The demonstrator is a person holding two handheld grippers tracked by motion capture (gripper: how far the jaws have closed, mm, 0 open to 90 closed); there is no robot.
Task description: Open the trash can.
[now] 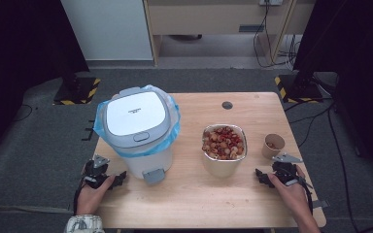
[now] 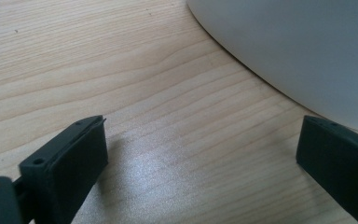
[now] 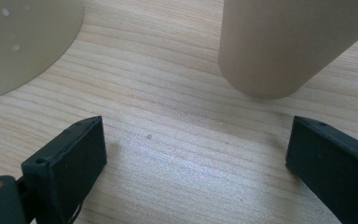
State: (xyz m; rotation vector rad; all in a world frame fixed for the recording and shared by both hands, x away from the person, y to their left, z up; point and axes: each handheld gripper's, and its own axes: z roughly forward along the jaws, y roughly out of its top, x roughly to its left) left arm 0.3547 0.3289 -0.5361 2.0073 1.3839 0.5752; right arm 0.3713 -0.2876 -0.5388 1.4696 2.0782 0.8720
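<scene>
Fingers of the left gripper (image 1: 120, 177) and right gripper (image 1: 259, 174) stand apart, empty, at the counter's (image 1: 199, 204) near edge. Starting position; next move likely approaches the pedal bin (image 1: 138, 131) or bowl (image 1: 224, 150).

A light wooden table (image 1: 252, 104) stands on grey carpet (image 1: 34, 141). Two yellow-and-black striped stand bases (image 1: 77, 92) sit near its far corners.
</scene>
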